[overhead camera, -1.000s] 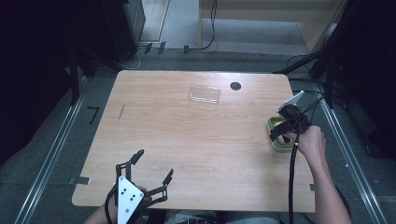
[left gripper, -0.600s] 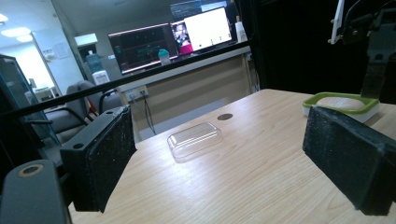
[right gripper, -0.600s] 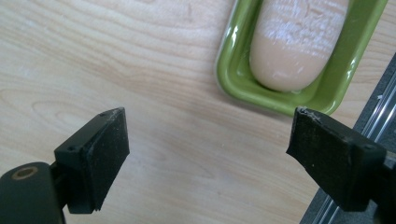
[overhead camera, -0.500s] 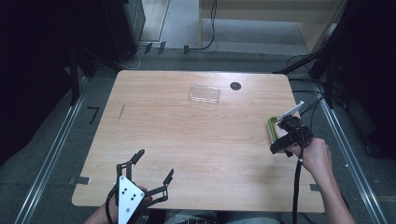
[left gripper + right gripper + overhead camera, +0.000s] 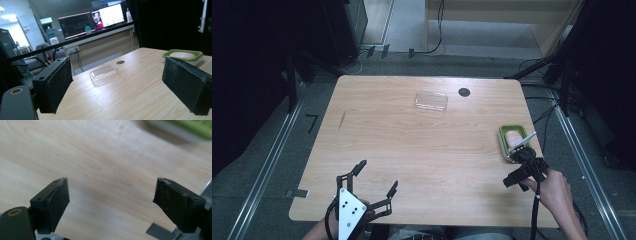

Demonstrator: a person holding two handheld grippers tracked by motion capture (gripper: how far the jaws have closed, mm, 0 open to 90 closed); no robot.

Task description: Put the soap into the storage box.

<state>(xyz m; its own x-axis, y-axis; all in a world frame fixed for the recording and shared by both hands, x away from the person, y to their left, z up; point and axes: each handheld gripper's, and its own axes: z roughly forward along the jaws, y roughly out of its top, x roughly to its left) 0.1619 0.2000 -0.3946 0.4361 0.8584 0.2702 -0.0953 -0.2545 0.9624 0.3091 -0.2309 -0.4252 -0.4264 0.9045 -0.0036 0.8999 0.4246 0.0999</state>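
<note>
High view: dish [image 5: 514, 141] just beyond right gripper [image 5: 518, 176].

Both grippers [image 5: 374, 180] [image 5: 518, 176] hover, fingers spread apart.

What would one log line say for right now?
left gripper: open, empty | right gripper: open, empty | green soap dish: right table edge | clear lid: far side

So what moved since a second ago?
The right gripper pulled back from the green dish toward the table's near edge, fingers open with nothing between them. The dish, the clear lid and the left gripper stayed put.
</note>
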